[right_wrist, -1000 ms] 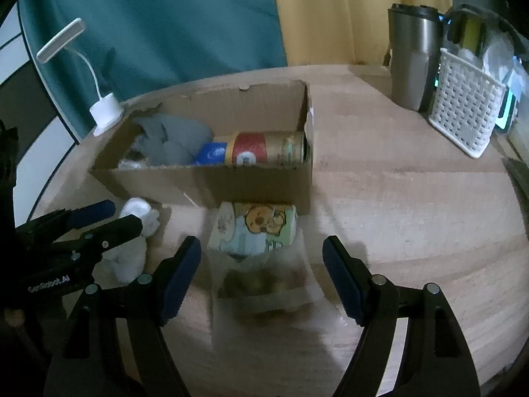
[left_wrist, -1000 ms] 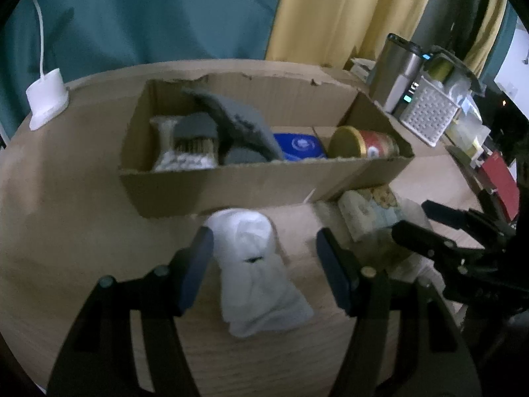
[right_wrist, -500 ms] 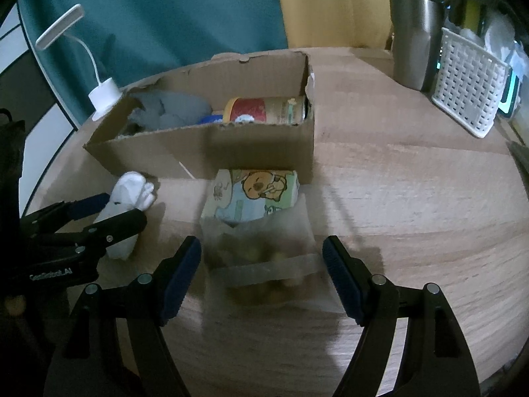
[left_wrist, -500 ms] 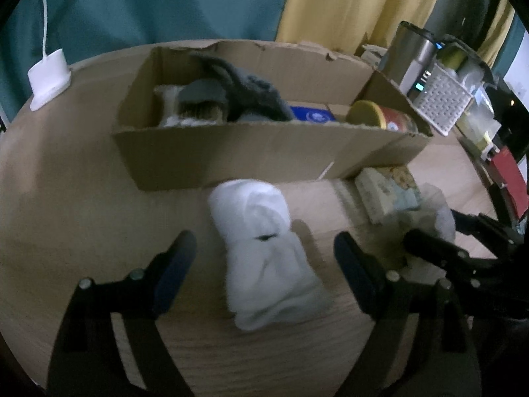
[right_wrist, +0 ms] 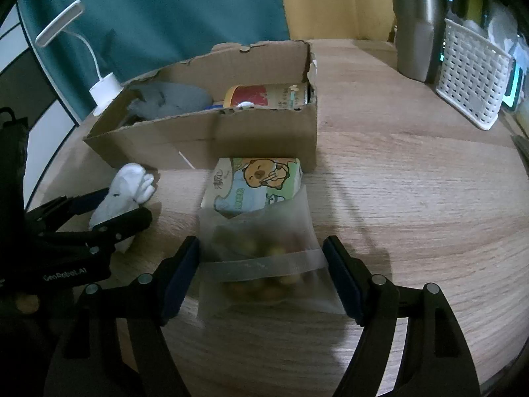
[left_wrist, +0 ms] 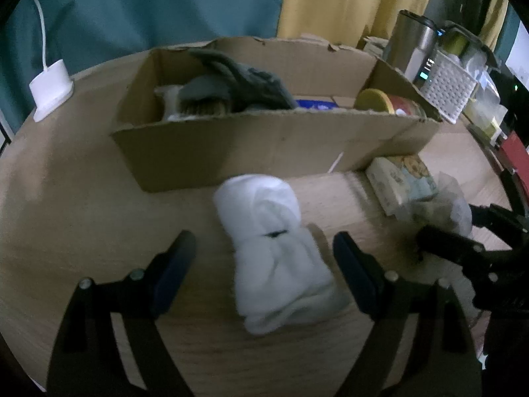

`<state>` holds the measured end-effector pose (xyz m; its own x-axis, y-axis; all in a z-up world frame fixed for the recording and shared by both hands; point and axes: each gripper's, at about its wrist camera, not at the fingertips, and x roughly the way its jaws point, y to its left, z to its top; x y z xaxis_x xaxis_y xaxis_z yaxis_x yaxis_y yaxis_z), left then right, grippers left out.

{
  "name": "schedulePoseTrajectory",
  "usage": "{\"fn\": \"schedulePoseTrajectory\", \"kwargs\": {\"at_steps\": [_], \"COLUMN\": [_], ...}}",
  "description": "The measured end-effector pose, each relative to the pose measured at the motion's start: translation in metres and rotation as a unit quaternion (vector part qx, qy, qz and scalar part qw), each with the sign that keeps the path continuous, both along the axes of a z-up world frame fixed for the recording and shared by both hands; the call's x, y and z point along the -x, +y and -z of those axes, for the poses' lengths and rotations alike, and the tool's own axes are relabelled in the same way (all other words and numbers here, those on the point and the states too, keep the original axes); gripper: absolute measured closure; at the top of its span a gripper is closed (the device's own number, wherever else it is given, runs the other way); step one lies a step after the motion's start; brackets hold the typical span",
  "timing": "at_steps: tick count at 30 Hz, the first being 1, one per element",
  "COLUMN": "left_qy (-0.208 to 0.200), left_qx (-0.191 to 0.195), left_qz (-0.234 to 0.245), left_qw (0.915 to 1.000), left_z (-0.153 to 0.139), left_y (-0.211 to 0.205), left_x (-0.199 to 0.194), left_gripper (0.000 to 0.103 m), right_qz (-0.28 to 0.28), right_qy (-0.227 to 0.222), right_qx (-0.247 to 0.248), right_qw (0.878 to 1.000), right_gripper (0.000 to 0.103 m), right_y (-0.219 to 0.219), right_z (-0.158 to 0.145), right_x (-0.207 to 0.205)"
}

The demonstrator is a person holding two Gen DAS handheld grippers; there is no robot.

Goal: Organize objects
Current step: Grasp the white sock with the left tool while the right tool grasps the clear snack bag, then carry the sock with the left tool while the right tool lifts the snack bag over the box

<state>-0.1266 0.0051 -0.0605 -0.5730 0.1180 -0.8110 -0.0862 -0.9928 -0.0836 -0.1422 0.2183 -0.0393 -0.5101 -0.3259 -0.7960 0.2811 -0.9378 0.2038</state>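
Straddling white sock at frame centre: left gripper, jaws wide, no contact seen. Right gripper jaws wide, either side of clear bag at lower centre; fingers just beside bag edges. Bag overlaps tissue pack lying against box. Box at upper centre on desk holds can and grey cloth. White basket upper right.
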Motion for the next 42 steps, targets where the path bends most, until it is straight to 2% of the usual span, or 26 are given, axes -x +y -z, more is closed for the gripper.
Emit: {"fn": "schedulePoseTrajectory", "kwargs": {"at_steps": [1, 7, 12, 23, 42], "left_qy": [0.001, 0.005, 0.012, 0.024, 0.066], "left_qx": [0.000, -0.001, -0.001, -0.009, -0.021], "left_qz": [0.001, 0.012, 0.016, 0.028, 0.045], "left_qw": [1.0000, 0.9999, 0.9998, 0.9993, 0.9966], "left_z": [0.000, -0.002, -0.007, -0.017, -0.054], "left_y": [0.000, 0.004, 0.006, 0.007, 0.011], "left_x": [0.000, -0.002, -0.004, -0.016, -0.029], "left_gripper": [0.019, 0.047, 0.054, 0.060, 0.061], "right_qz": [-0.001, -0.005, -0.004, -0.001, -0.002], "right_qy": [0.001, 0.002, 0.007, 0.024, 0.059], "right_qx": [0.001, 0.002, 0.004, 0.008, 0.014], "right_qw": [1.000, 1.000, 1.000, 1.000, 0.998], "right_gripper": [0.025, 0.029, 0.031, 0.032, 0.032], "right_y": [0.000, 0.001, 0.003, -0.001, -0.003], "right_z": [0.000, -0.001, -0.005, -0.017, -0.044], "right_x": [-0.001, -0.004, -0.006, -0.006, -0.009]}}
